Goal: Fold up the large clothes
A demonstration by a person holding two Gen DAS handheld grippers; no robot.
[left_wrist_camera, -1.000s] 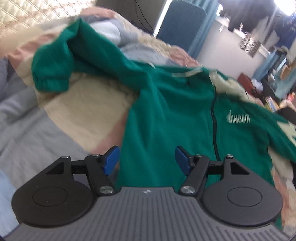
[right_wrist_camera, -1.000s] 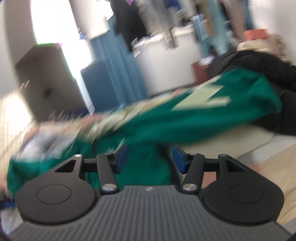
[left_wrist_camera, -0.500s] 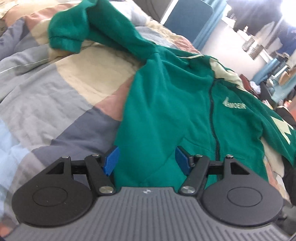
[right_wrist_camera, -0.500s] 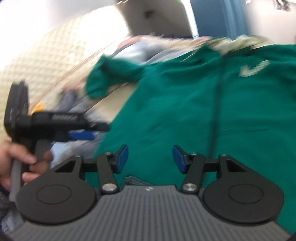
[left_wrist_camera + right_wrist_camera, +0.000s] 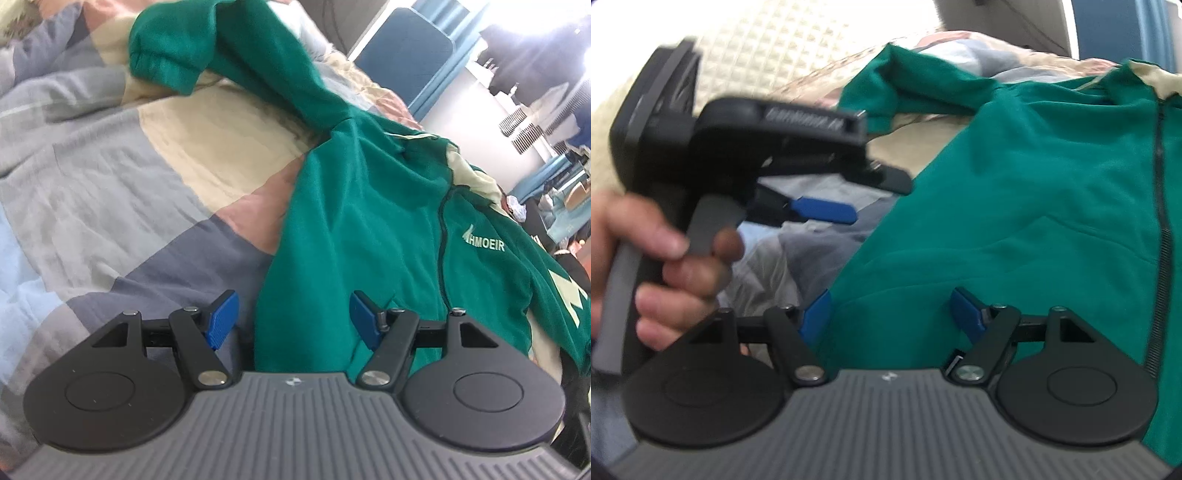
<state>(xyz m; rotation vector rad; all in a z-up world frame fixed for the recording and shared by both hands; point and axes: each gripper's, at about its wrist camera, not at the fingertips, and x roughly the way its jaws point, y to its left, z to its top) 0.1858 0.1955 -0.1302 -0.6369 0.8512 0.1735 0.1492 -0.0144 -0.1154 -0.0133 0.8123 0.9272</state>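
Lining up both tongs at the hem of the green jacket (image 5: 369,236), spread zipper-up on the patchwork quilt (image 5: 110,177). Left tongs (image 5: 291,319) apart, empty; right tongs (image 5: 888,314) just widened, empty. Next: pinch hem corners, fold upward.

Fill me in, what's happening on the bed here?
A person holds a two-finger gripper in each hand over a green zip jacket spread front-up on a patchwork quilt. The left gripper hangs open over the jacket's bottom hem corner, gripping nothing. The right gripper is beside it near the hem; its jaws have just been opening and the pads do not press the fabric. One sleeve lies flung out towards the head of the bed. No fold has been made yet.
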